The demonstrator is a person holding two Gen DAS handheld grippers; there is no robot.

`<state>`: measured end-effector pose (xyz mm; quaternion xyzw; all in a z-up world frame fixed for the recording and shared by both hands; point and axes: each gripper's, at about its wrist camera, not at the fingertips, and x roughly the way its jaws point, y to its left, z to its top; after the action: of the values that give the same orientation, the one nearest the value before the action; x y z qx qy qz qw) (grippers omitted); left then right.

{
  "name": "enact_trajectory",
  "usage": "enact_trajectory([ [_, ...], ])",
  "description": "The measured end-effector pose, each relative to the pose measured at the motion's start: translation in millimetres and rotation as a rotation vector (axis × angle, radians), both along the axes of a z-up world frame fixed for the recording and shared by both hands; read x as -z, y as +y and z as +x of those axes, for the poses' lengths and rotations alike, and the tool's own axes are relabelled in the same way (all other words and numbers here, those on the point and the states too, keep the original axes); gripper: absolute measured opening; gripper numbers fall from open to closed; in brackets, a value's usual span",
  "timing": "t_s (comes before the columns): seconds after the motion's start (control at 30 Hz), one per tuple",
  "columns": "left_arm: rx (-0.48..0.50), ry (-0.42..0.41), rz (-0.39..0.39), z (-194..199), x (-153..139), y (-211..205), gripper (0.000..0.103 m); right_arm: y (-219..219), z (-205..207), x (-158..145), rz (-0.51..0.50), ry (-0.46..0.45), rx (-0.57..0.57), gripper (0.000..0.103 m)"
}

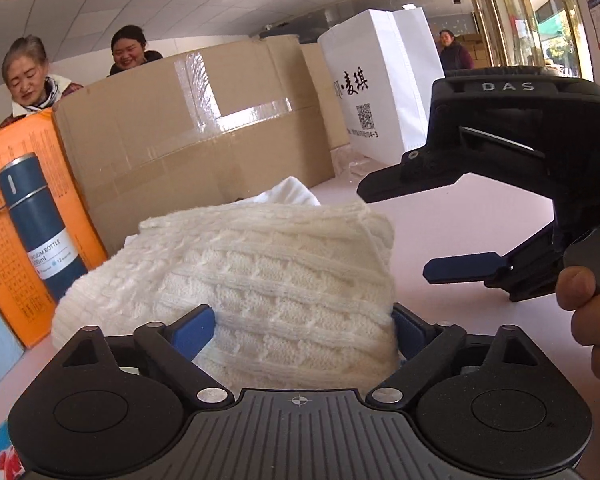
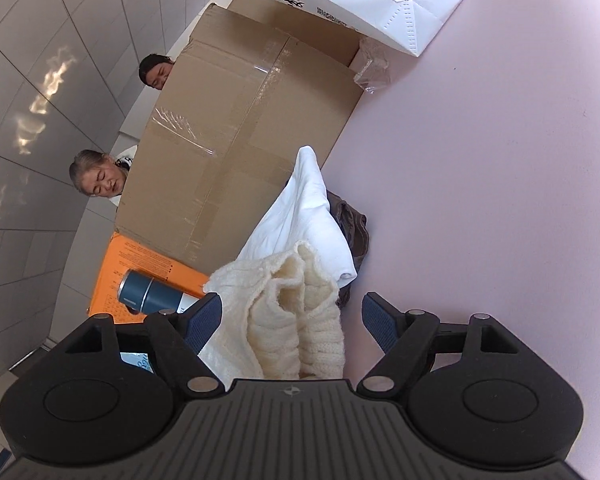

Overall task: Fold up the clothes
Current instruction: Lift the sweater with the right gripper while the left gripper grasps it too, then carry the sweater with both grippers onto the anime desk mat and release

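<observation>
A cream cable-knit sweater [image 1: 260, 272] lies folded in a thick bundle on the pink table [image 1: 460, 216]. My left gripper [image 1: 305, 326] is open, and the bundle lies between its blue pads [image 1: 194, 328]. My right gripper [image 1: 410, 236] shows in the left wrist view to the right of the sweater, open and empty, held by a hand. In the right wrist view the right gripper [image 2: 292, 320] is open above the sweater's folded edge [image 2: 296, 312], apart from it. A white garment [image 2: 300, 216] and a brown one [image 2: 354, 224] lie beyond the sweater.
A large cardboard box [image 1: 196, 128] stands behind the clothes, with an orange box [image 1: 20, 216] picturing a blue bottle at the left and a white bag [image 1: 380, 80] at the right. Crumpled clear plastic [image 2: 374, 66] lies by the bag. People are behind the boxes.
</observation>
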<state>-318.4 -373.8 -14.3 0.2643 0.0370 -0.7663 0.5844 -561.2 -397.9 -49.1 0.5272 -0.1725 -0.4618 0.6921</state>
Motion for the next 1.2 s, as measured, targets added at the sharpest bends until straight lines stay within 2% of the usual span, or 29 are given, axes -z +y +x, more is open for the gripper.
enact_trajectory([
  [0.03,-0.006,0.013,-0.007,5,0,1,0.073,-2,0,0,-0.003,-0.007,-0.005,0.080],
  [0.07,-0.022,0.044,-0.016,11,-3,2,0.045,-4,2,1,0.000,-0.009,-0.013,0.081],
  [0.1,-0.043,0.084,-0.031,18,-7,4,0.025,-6,4,1,0.003,-0.010,-0.021,0.081],
  [0.17,-0.071,0.149,-0.059,32,-13,8,0.020,-9,9,2,0.009,-0.001,-0.037,0.081],
  [0.27,-0.120,0.214,-0.103,46,-22,12,0.018,-13,18,0,0.022,0.030,-0.053,0.081],
  [0.4,-0.166,0.245,-0.147,59,-33,18,0.018,-22,33,-3,0.063,0.061,-0.080,0.080],
  [0.43,-0.177,0.252,-0.158,63,-36,20,0.018,-24,38,-4,0.076,0.072,-0.093,0.074],
  [0.5,-0.202,0.267,-0.175,71,-40,27,0.017,-26,51,-3,0.102,0.069,-0.146,0.041],
  [0.53,-0.217,0.272,-0.181,75,-41,30,0.017,-22,57,-5,0.091,0.082,-0.158,0.021],
  [0.57,-0.233,0.276,-0.188,80,-42,34,0.016,-18,64,-8,0.076,0.097,-0.167,0.019],
  [0.63,-0.271,0.281,-0.212,89,-44,44,0.016,-9,76,-14,0.046,0.127,-0.186,0.017],
  [0.73,-0.328,0.301,-0.267,108,-52,67,0.015,13,95,-36,-0.066,0.163,-0.222,0.016],
  [0.93,-0.444,0.315,-0.442,149,-78,128,0.015,42,137,-80,-0.272,0.079,-0.392,0.016],
  [1.03,-0.528,0.298,-0.526,173,-86,164,0.015,49,174,-93,-0.321,0.068,-0.494,0.016],
  [1.2,-0.719,0.202,-0.614,205,-84,221,0.015,54,250,-93,-0.337,0.067,-0.671,0.016],
])
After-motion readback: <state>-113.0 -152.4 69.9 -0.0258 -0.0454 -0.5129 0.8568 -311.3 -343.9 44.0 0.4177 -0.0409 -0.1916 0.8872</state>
